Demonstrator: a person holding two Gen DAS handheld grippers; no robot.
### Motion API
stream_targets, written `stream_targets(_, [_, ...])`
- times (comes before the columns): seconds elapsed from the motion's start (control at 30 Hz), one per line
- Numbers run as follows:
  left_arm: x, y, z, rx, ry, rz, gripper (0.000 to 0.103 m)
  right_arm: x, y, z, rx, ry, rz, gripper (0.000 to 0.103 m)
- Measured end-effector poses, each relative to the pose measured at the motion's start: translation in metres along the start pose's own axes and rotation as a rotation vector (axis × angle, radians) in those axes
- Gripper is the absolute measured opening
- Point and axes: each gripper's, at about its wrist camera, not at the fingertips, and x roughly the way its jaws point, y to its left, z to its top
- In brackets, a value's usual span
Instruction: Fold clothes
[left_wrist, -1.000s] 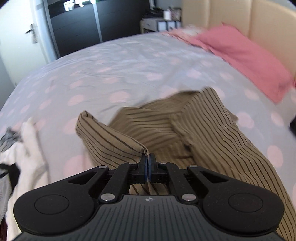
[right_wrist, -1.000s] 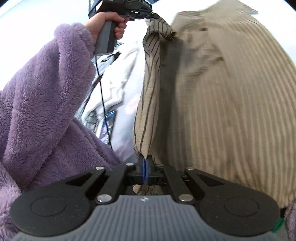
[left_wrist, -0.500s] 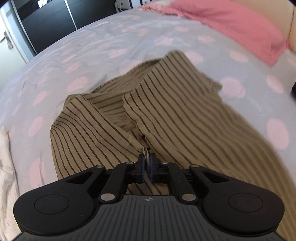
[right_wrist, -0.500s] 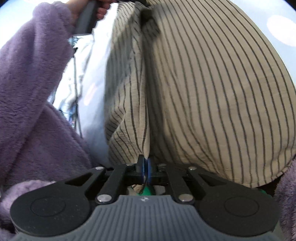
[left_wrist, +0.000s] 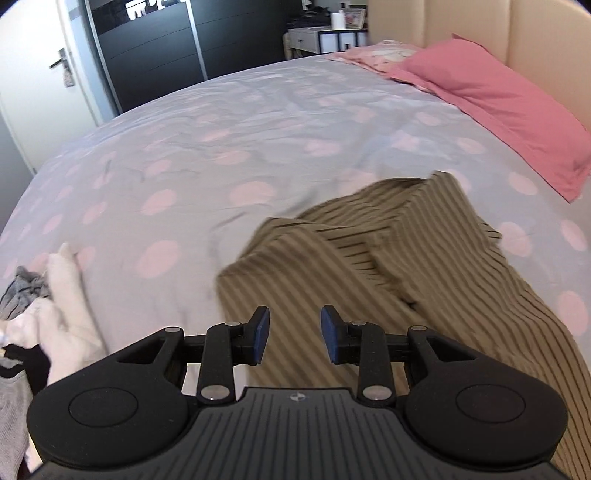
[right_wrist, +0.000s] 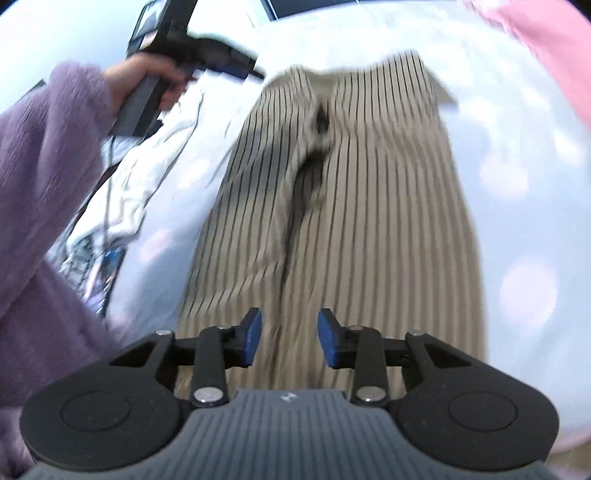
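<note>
Striped trousers are lying ahead of both grippers; we are holding left gripper and right gripper released, letting the cloth settle flat.

1. Between the left gripper jaws the gap is wide and holds nothing; the striped garment lies below and ahead of them.
2. Left of those jaws, a heap of white and grey clothes blocks the bed's near edge.
3. Far ahead, the dotted bedspread lies bare; the pink pillow bounds it ahead-right.
4. The right gripper jaws also gape, with striped cloth beneath; a purple sleeve crowds their left.
</note>
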Motion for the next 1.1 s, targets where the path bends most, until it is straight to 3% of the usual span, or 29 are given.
stream_targets(0.13, [0.002, 0.012, -0.006, -0.022, 0.024, 0.003, 0.029, 0.024, -0.014, 0.052, -0.076, -0.103, -0.054, 0.048])
stream_targets(0.27, [-0.002, 0.018, -0.015, -0.013, 0.032, -0.019, 0.029, 0.071, -0.015, 0.094, -0.119, -0.173, -0.058, 0.049])
stream_targets(0.4, [-0.008, 0.023, -0.027, 0.003, 0.041, -0.038, 0.029, 0.118, -0.009, 0.119, -0.133, -0.153, -0.044, 0.049])
stream_targets(0.57, [-0.006, 0.033, -0.03, -0.013, 0.048, -0.041, 0.029, 0.164, 0.002, 0.13, -0.162, -0.07, -0.134, 0.047])
stream_targets(0.6, [-0.006, 0.034, -0.031, -0.017, 0.048, -0.047, 0.029, 0.173, 0.003, 0.131, -0.165, -0.05, -0.154, 0.04])
stream_targets(0.63, [-0.005, 0.036, -0.031, -0.017, 0.049, -0.051, 0.029, 0.177, -0.001, 0.13, -0.13, -0.035, -0.149, 0.02])
stream_targets(0.67, [-0.004, 0.037, -0.031, -0.014, 0.05, -0.053, 0.029, 0.177, -0.008, 0.128, -0.069, -0.023, -0.125, 0.009])
stream_targets(0.7, [-0.002, 0.038, -0.031, -0.013, 0.052, -0.054, 0.029, 0.178, -0.016, 0.126, -0.008, -0.01, -0.102, 0.005])
stream_targets(1.03, [0.014, 0.035, -0.035, -0.049, 0.101, -0.069, 0.029, 0.186, -0.091, 0.107, 0.6, 0.113, 0.135, 0.004])
stream_targets(1.1, [0.015, 0.031, -0.034, -0.038, 0.093, -0.076, 0.029, 0.19, -0.1, 0.098, 0.654, 0.133, 0.148, 0.004])
